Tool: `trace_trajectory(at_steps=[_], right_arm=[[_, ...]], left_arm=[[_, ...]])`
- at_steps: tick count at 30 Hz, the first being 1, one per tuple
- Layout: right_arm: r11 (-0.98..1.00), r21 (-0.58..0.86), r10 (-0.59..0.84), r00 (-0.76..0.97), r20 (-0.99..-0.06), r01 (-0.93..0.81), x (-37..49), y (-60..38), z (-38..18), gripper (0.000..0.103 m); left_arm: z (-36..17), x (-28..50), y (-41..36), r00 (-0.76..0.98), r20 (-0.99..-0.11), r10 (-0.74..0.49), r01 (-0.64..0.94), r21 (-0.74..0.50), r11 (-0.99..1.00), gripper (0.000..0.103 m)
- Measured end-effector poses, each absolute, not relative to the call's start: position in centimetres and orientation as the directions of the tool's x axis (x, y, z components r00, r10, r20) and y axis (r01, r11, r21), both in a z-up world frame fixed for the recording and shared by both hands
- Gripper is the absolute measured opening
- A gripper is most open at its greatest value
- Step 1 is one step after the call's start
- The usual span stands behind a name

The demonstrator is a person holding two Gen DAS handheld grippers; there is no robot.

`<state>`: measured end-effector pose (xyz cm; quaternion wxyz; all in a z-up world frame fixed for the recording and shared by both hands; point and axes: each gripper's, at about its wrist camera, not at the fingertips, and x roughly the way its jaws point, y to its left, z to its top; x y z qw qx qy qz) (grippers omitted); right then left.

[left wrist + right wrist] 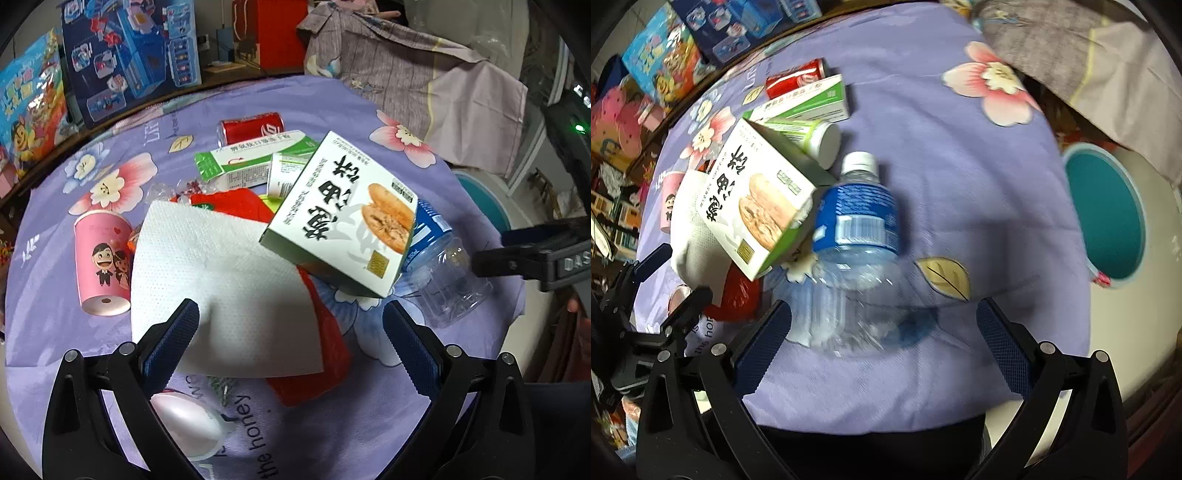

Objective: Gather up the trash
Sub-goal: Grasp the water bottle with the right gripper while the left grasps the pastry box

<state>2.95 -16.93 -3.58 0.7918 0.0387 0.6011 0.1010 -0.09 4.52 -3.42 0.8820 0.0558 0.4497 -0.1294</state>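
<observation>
My left gripper [291, 317] is open over a white paper towel [221, 280] that lies on a red plastic bag [321, 354]; its left finger overlaps the towel's lower edge. A white and green food box [343, 218] leans on the pile. My right gripper [882, 314] is open, and the base of a clear plastic bottle [857, 240] with a blue label sits between its fingers. The bottle [443, 273] lies on its side beside the box [757, 206]. A red cola can [251, 127], a green carton [251, 162] and a pink paper cup [101, 262] lie around.
A purple flowered cloth [942, 147] covers the table. A teal bin [1104, 214] stands off the table's right edge. Toy boxes [129, 55] line the back; draped fabric [406, 74] sits at the back right. A white bowl-like lid [184, 421] lies near the left fingers.
</observation>
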Motion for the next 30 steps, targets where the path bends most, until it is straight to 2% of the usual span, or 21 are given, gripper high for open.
trace_trajectory(at_steps=[8,9,11,12,18,23,28,29,30], right_arm=[[0.973,0.201,0.22,0.191,-0.957,-0.113,5.6,-15.5,-6.4,0.094],[0.971,0.213,0.23,0.185,-0.956,-0.107,5.8,-15.6,-6.7,0.09],[0.966,0.237,0.252,0.174,-0.952,-0.1,5.9,-15.9,-7.3,0.076],[0.962,0.255,0.268,0.168,-0.949,-0.099,5.9,-15.9,-7.4,0.063],[0.947,0.31,0.321,0.193,-0.927,-0.086,4.9,-17.3,-7.6,0.063],[0.936,0.348,0.35,0.208,-0.913,-0.049,4.1,-19.9,-7.7,0.063],[0.924,0.382,0.377,0.225,-0.898,-0.021,3.3,-22.1,-7.8,0.063],[0.923,0.385,0.379,0.228,-0.897,-0.019,3.1,-22.5,-7.8,0.063],[0.921,0.389,0.382,0.23,-0.895,-0.018,3.0,-22.7,-7.9,0.063]], left_arm=[[-3.2,1.0,5.4,0.532,-0.821,-0.206,0.301,-0.044,0.953,0.1],[-3.2,1.2,5.4,0.529,-0.823,-0.206,0.302,-0.045,0.952,0.1],[-3.3,1.3,5.1,0.521,-0.829,-0.206,0.304,-0.045,0.951,0.1],[-3.4,1.4,4.8,0.515,-0.832,-0.205,0.307,-0.045,0.951,0.1],[-5.1,1.0,2.0,0.448,-0.868,-0.215,0.289,-0.087,0.953,0.1],[-6.3,1.6,-0.9,0.444,-0.888,-0.117,0.264,0.005,0.965,0.1],[-6.6,3.2,-1.2,0.452,-0.889,-0.069,0.174,0.012,0.985,0.099],[-6.5,3.4,-0.9,0.457,-0.887,-0.064,0.158,0.011,0.987,0.093],[-6.4,3.6,-0.8,0.458,-0.887,-0.065,0.146,0.003,0.989,0.083]])
